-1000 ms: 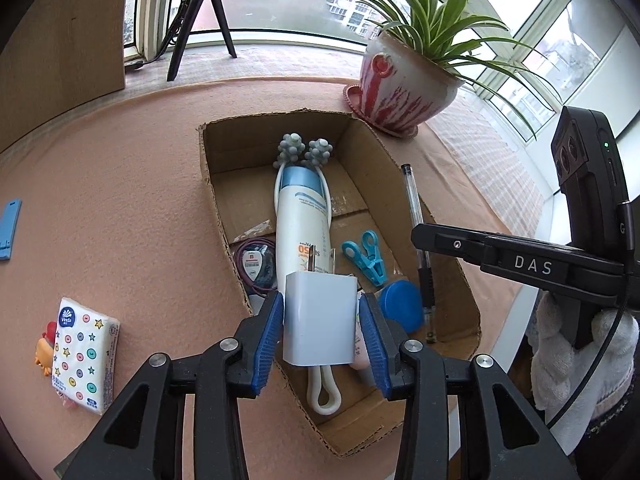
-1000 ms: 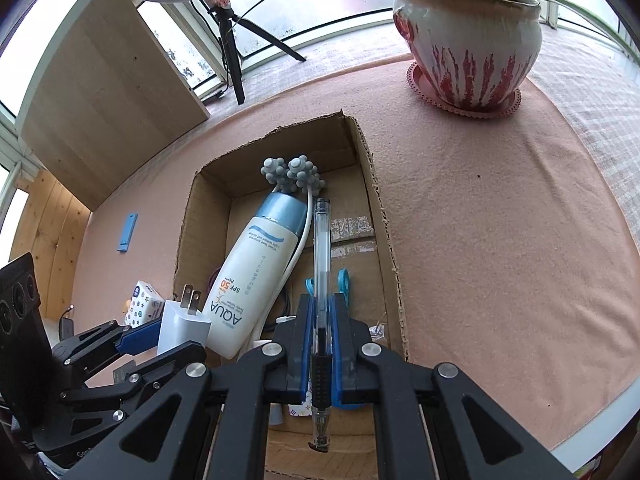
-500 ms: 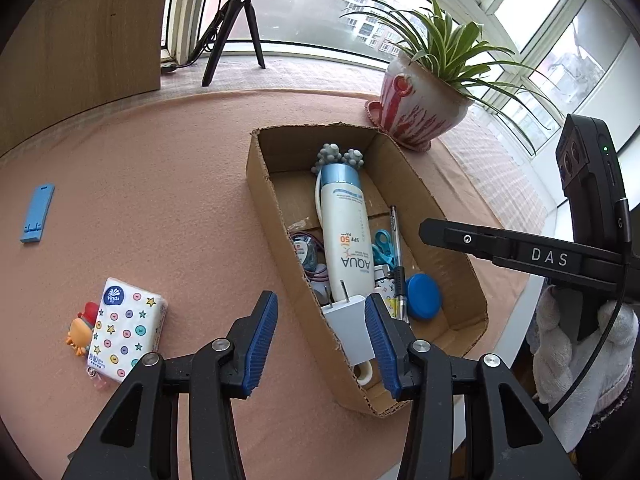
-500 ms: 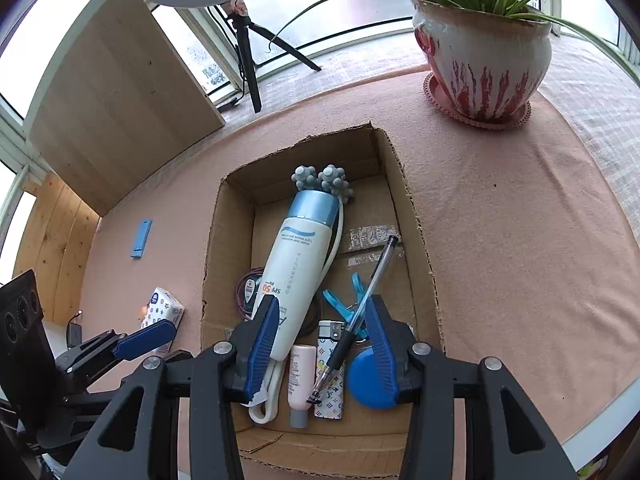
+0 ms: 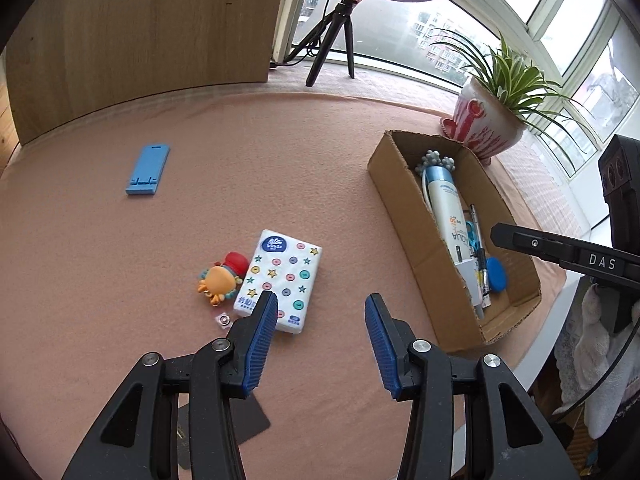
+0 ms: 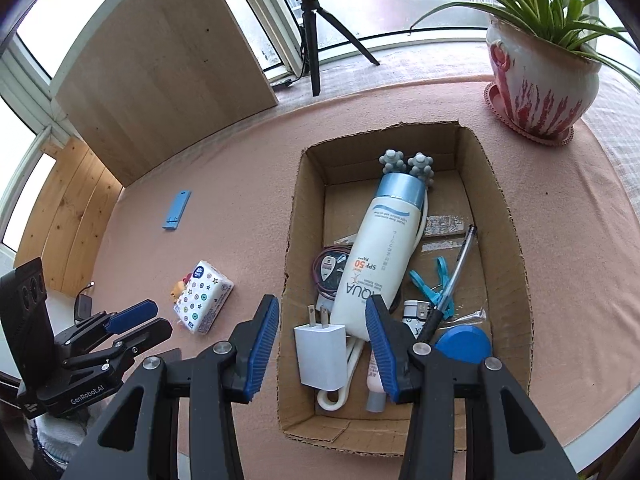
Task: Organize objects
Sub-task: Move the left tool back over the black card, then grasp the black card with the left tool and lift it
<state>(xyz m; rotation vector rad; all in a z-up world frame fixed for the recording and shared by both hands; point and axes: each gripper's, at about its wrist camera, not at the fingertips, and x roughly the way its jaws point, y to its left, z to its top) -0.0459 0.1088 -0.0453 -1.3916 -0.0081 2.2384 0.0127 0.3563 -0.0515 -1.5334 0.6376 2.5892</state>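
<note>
My left gripper (image 5: 321, 310) hangs over the desk (image 5: 120, 280), fingers apart, empty, beside the tissue pack (image 5: 280, 280) and crab toy (image 5: 218, 282). My right gripper (image 6: 322, 314) hovers over the box (image 6: 508, 240); its fingers have just been opening, nothing between them. The pen (image 6: 454, 276), charger (image 6: 322, 356) and bottle (image 6: 380, 260) lie in the box. The blue stand (image 5: 148, 169) lies apart.
</note>
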